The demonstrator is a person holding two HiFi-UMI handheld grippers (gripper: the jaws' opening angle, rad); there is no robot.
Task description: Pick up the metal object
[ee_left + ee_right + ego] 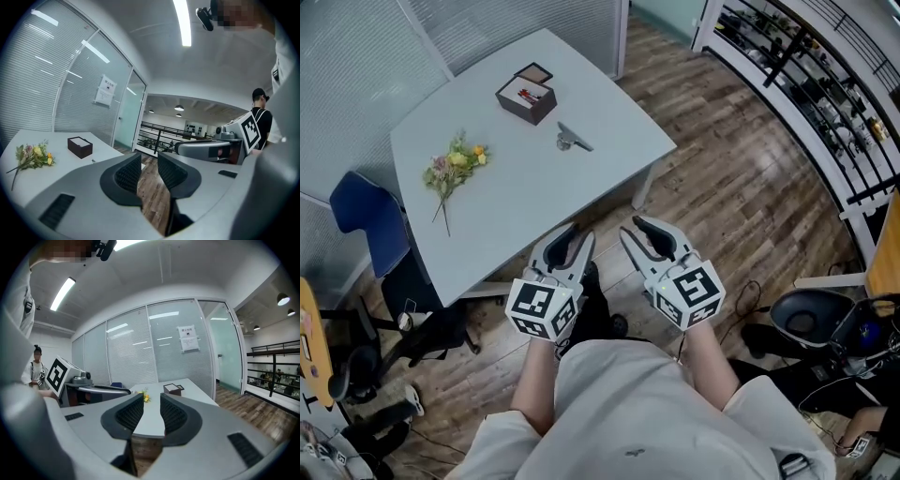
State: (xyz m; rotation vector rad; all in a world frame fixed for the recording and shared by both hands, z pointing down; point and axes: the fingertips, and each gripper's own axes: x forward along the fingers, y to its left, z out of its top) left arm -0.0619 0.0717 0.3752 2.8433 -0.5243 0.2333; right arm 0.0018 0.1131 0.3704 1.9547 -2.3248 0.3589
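Desk-side, before the reach: a person standing at the near edge of a pale grey desk (525,202) holds the left hand-held gripper (573,244) and the right hand-held gripper (639,238) side by side at waist height, both pointing across the top and slightly down. Each has its ribbed black pads parted with nothing between them, which looks like readiness for a grasp not yet begun.

The metal object (572,140), small, silvery and flat-lying with a thin arm jutting to one side, rests on bare desk toward the far side, well apart from both grippers. It sits just beside a dark brown box (526,97) whose lid lies next to it. A loose bunch of yellow and pink flowers (455,166) lies at the left of the smooth, matt top.

The rounded grey shells of the grippers carry marker cubes at the wrists. A blue chair (362,221) is tucked at the desk's left, over a wood-plank floor (741,187). The object's low profile will probably call for a shallow, careful pinch.
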